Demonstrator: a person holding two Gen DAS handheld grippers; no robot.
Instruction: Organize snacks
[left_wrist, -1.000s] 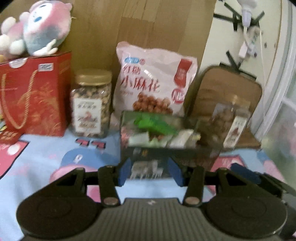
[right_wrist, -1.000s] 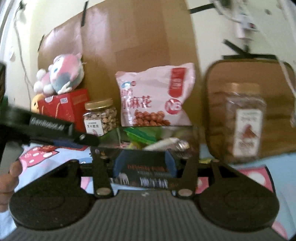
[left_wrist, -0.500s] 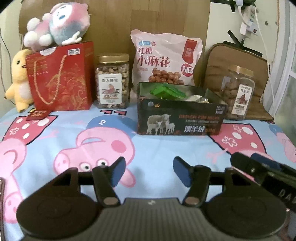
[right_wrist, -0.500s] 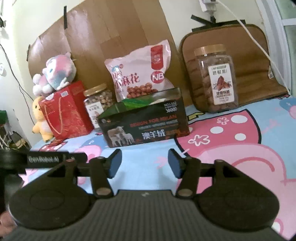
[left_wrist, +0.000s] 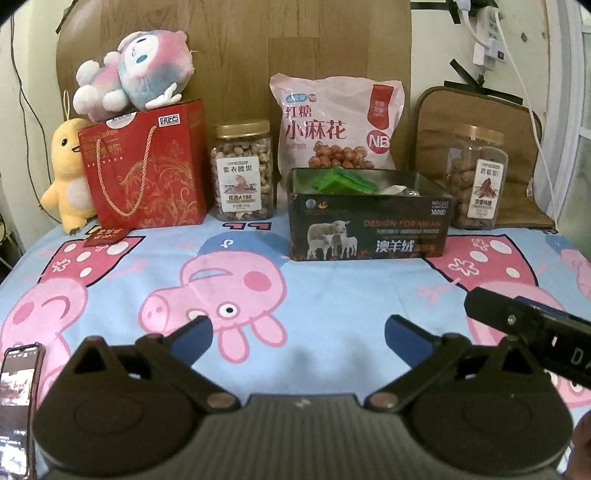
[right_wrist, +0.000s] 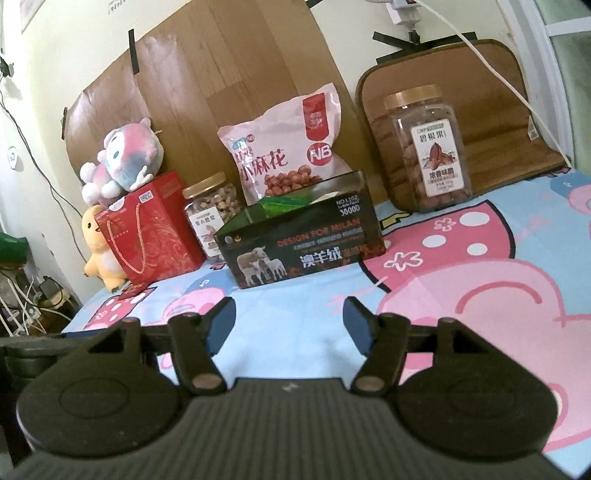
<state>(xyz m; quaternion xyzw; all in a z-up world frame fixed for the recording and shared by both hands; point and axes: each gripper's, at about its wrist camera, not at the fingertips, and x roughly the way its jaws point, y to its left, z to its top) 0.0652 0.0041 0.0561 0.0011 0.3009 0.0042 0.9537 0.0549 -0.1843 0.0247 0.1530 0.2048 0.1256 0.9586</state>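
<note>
Snacks: two jars (left_wrist: 243, 171) (left_wrist: 478, 177), one bag (left_wrist: 336, 127), one box (left_wrist: 369, 229).

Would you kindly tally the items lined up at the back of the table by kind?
Nut jars: 2
Snack bags: 1
Open tins: 1
Red gift bags: 1
Plush toys: 2
Total: 7

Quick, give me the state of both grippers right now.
Left gripper: open, holding nothing, above the tablecloth.
Right gripper: open, holding nothing.
</note>
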